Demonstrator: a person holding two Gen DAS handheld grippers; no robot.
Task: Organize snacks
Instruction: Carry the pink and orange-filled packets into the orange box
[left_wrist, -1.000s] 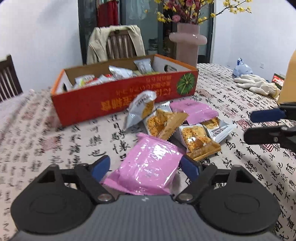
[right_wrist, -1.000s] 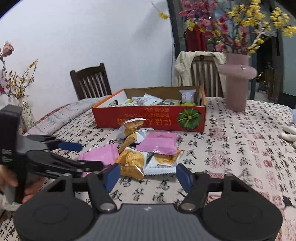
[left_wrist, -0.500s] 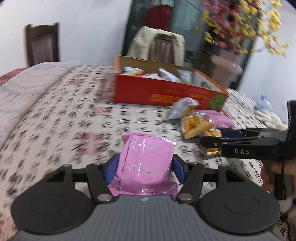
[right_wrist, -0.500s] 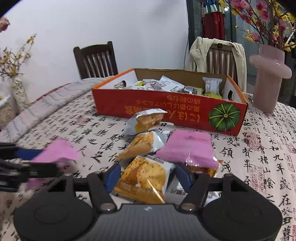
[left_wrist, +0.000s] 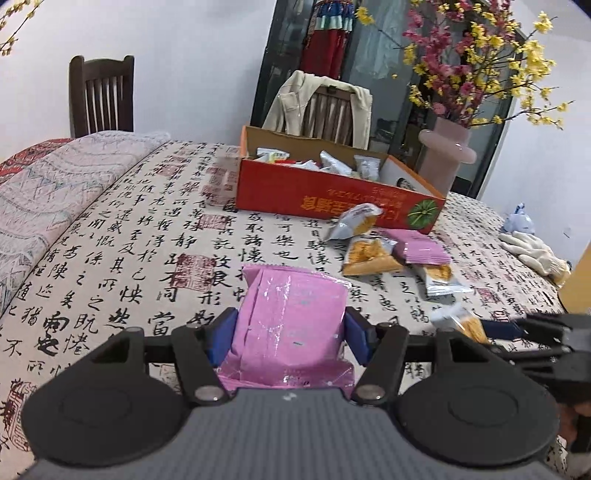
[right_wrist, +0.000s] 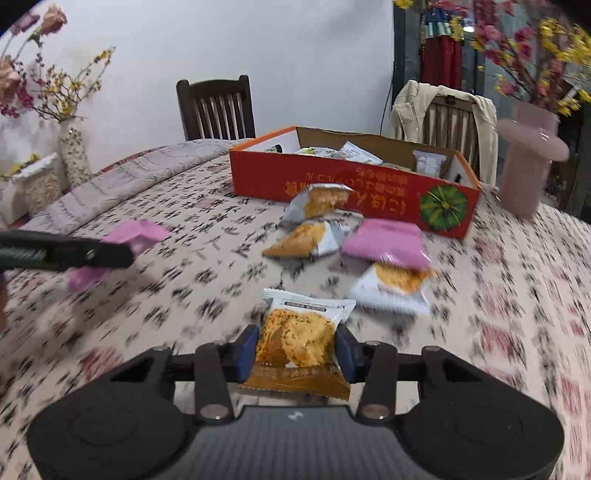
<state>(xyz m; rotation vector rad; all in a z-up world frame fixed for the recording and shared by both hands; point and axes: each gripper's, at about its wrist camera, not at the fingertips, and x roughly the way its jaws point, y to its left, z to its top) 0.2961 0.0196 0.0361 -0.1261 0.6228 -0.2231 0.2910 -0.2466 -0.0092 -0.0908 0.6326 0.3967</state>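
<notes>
My left gripper is shut on a pink snack packet, held upright above the tablecloth. My right gripper has an orange-and-white snack packet between its blue pads; the jaws are closing and the pads touch its sides. In the right wrist view the left gripper shows at the left with its pink packet. A red cardboard box with several snacks inside stands at the back. A few loose packets and one pink one lie in front of the box.
A pink vase with blossoms stands right of the box. White gloves lie at the table's right. A chair draped with a jacket and a dark chair stand behind. A small patterned vase sits far left.
The left gripper closed on the pink packet and carried it left, away from the pile. The right gripper moved over an orange packet, closed around it and drew back.
</notes>
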